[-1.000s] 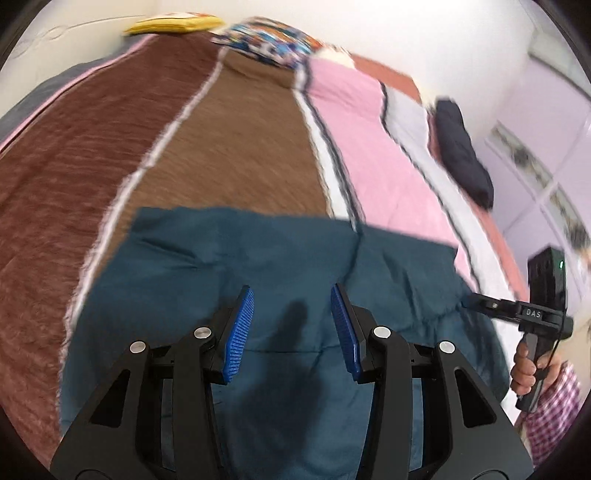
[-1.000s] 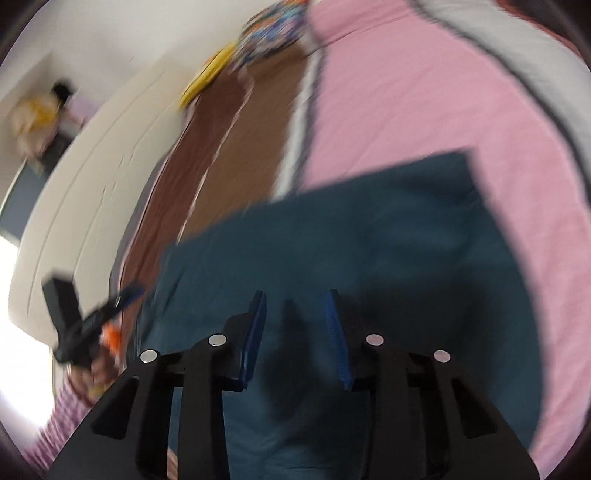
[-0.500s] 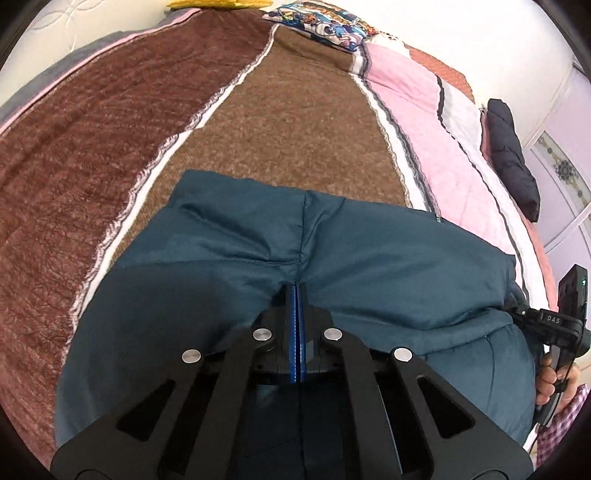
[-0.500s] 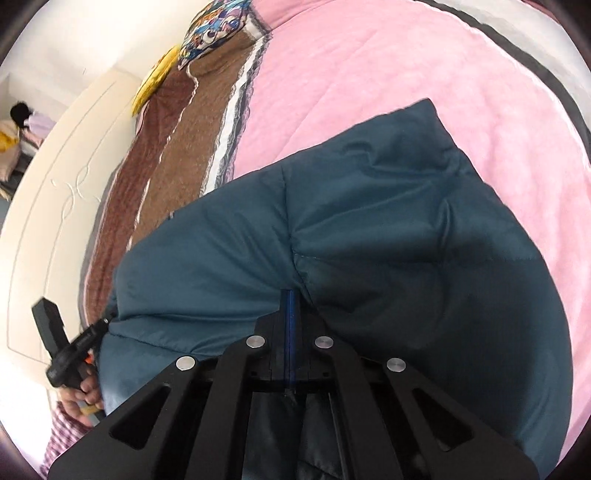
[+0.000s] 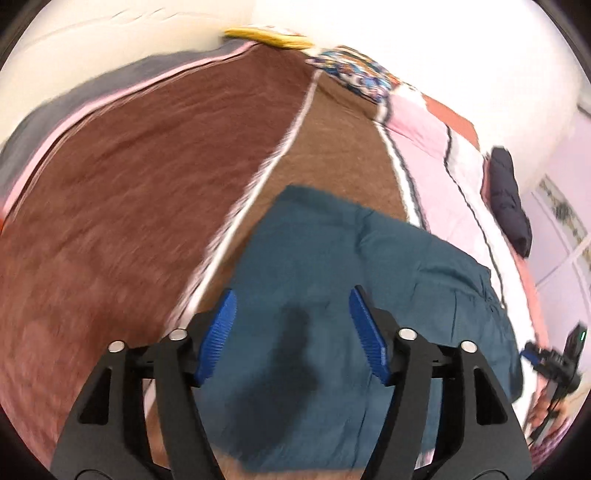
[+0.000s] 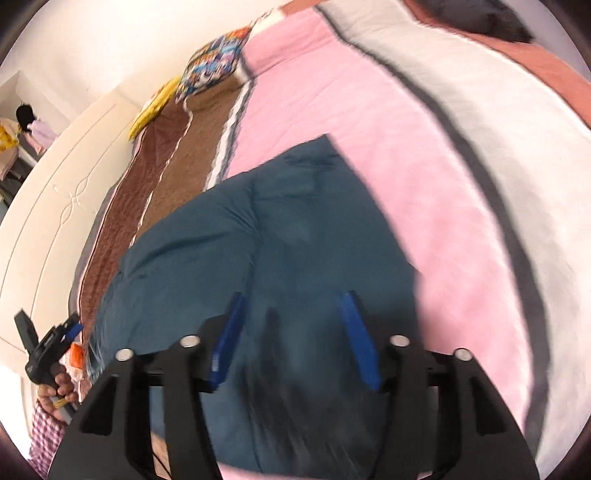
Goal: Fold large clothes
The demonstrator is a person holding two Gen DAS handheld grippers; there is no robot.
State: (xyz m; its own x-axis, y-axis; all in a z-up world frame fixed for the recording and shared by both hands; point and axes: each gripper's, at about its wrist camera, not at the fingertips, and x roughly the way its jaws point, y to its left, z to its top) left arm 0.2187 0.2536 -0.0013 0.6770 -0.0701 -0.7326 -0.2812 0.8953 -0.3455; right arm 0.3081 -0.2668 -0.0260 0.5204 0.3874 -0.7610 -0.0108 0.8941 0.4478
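A dark teal padded garment (image 5: 332,266) (image 6: 258,236) lies folded on a striped bedspread (image 5: 129,166) (image 6: 424,147). My left gripper (image 5: 291,306) hangs above the garment's left part, jaws opening, blue pads (image 5: 218,332) apart with nothing between them. Above the garment's right part my right gripper (image 6: 291,314) is blurred by motion, its jaws also opening and empty. Each wrist view catches the other gripper at its edge: the right gripper (image 5: 554,360) held in a hand, and the left gripper (image 6: 48,347) likewise.
The bedspread has brown, pink and white stripes. A dark navy bundle (image 5: 508,199) lies at the bed's right edge. A patterned pillow (image 5: 354,74) and a yellow item (image 5: 269,35) lie at the head. A cream headboard (image 6: 55,192) stands at the left.
Both grippers were shut on the teal garment half a second ago; they have let go and opened. Both have pulled away over the garment, and the views blur with motion.
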